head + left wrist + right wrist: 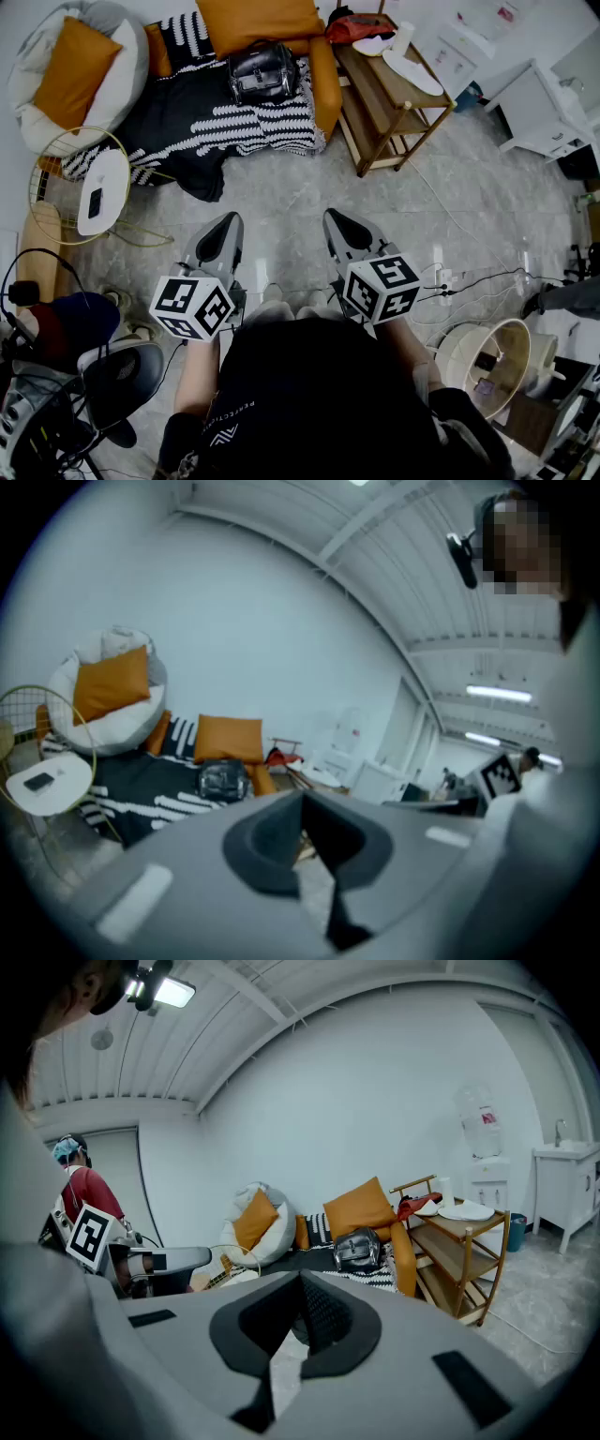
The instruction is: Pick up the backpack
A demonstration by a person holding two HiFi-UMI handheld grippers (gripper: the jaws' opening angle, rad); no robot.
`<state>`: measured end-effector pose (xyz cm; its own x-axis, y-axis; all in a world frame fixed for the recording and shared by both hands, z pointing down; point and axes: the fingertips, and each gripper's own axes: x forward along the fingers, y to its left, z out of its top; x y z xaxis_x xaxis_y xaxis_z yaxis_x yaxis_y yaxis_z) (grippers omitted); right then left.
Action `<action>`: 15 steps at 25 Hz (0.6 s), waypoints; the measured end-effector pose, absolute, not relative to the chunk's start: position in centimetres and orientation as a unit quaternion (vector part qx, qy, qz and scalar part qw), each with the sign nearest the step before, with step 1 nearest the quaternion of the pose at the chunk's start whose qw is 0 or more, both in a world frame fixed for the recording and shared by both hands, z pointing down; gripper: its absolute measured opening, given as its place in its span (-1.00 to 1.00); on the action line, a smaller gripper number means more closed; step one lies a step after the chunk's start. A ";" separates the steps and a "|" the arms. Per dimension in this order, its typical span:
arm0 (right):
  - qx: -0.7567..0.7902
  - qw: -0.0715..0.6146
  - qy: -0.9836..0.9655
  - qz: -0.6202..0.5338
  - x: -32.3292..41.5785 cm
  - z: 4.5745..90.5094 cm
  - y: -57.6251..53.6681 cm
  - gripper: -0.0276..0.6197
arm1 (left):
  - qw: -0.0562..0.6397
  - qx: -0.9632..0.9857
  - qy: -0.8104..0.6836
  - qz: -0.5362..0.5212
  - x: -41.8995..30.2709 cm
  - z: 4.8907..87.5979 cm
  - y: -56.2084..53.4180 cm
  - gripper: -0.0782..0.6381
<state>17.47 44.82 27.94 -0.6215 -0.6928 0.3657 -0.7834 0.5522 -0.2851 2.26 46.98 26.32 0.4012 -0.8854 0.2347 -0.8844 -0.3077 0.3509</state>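
Observation:
A small shiny black backpack (263, 71) lies on the black-and-white striped blanket (216, 127) of a low sofa, far ahead of me. It also shows in the left gripper view as the backpack (223, 780) and in the right gripper view as the backpack (358, 1249). My left gripper (224, 228) and right gripper (337, 221) hover side by side over the tiled floor, well short of the sofa. Both have their jaws shut with nothing between them, as the left gripper (302, 803) and the right gripper (302, 1283) show in their own views.
Orange cushions (253, 23) lean behind the backpack. A wooden shelf unit (389, 98) stands right of the sofa. A white beanbag with an orange cushion (80, 70) and a round white side table (101, 187) stand at the left. Cables and a power strip (445, 278) lie at the right.

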 end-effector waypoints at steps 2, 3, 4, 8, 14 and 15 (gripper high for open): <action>0.421 0.099 -0.874 0.222 16.8 28.0 44.5 -0.93 | 0.217 0.810 -0.545 -0.002 1.7 26.5 46.8 -0.76; 0.421 0.095 -0.873 0.228 16.5 28.1 44.4 -0.93 | 0.218 0.810 -0.544 -0.002 1.3 26.5 46.7 -0.76; 0.422 0.091 -0.871 0.234 16.1 28.2 44.3 -0.93 | 0.219 0.810 -0.544 -0.003 0.9 26.6 46.6 -0.76; 0.429 0.094 -0.865 0.242 14.9 28.6 43.9 -0.93 | 0.225 0.809 -0.543 -0.004 -0.8 27.1 46.1 -0.76; 0.433 0.094 -0.860 0.253 12.3 29.2 43.2 -0.93 | 0.229 0.805 -0.548 -0.003 -3.8 27.9 46.0 -0.76; 0.436 0.096 -0.858 0.252 12.0 29.4 43.1 -0.93 | 0.230 0.804 -0.548 -0.003 -4.3 28.1 45.9 -0.76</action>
